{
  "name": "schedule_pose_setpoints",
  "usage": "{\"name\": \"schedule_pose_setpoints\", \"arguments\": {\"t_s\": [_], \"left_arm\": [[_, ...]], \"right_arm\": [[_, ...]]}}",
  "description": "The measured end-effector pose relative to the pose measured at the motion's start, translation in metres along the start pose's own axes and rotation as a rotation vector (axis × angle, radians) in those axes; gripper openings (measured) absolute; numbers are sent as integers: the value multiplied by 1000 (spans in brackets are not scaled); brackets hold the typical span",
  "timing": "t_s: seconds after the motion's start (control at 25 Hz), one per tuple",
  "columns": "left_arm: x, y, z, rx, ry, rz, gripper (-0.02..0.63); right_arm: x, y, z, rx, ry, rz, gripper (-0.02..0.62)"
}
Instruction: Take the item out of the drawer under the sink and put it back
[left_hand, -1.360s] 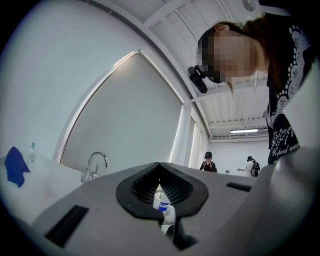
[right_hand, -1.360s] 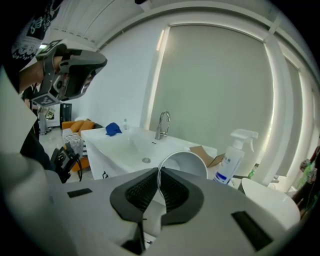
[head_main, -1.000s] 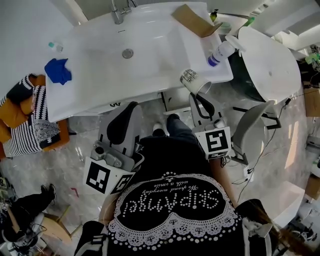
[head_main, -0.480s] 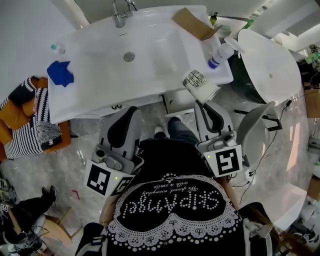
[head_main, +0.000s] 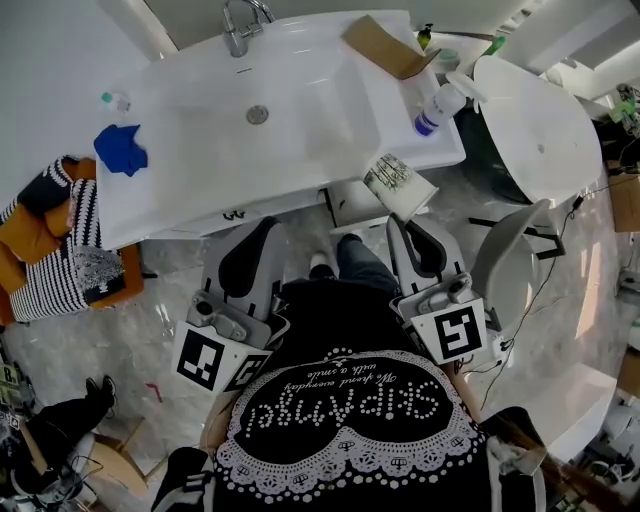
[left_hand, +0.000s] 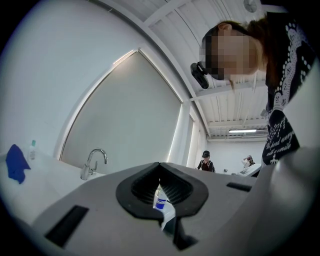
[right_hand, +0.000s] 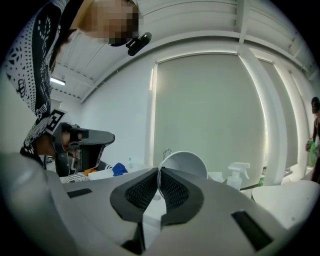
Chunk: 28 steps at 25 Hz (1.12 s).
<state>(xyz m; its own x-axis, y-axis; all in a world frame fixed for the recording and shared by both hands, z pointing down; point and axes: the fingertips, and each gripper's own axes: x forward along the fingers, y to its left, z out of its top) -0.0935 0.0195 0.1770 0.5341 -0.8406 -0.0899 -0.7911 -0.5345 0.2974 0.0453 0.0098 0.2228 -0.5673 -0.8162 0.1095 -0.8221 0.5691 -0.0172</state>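
**A:** Where is the cup?

**B:** The right hand-held gripper (head_main: 405, 212) is clamped on the rim of a white printed cup (head_main: 400, 184). It holds the cup in the air just off the front edge of the sink (head_main: 200, 130), above the white cabinet (head_main: 352, 203).

**A:** How does the cup lie?

**B:** It is tipped sideways, with the mouth facing the gripper and the base pointing away towards the sink.

**A:** And the other one?

**B:** The left hand-held gripper (head_main: 266, 226) is closed, empty and well apart. I judge the drawer sits below the cup, so the right gripper is nearer.
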Motion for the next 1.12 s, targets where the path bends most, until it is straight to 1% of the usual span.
{"name": "schedule_pose_setpoints", "arguments": {"t_s": [0.24,0.4,0.64,0.92,1.12], "left_arm": [[0,1,-1,0,4,3,5],[1,6,-2,-3,18,20,5],[1,10,0,-11,5,47,5],[4,4,-2,-23,7,25,5],[2,6,-5,-25,21,40,5]], "right_arm": [[1,7,-7,34,5,34,29],[5,12,-11,48,14,56,29],[8,11,-9,49,4,61,29],[8,12,-10,44,6,61,29],[6,13,-13,49,13,61,29]]}}
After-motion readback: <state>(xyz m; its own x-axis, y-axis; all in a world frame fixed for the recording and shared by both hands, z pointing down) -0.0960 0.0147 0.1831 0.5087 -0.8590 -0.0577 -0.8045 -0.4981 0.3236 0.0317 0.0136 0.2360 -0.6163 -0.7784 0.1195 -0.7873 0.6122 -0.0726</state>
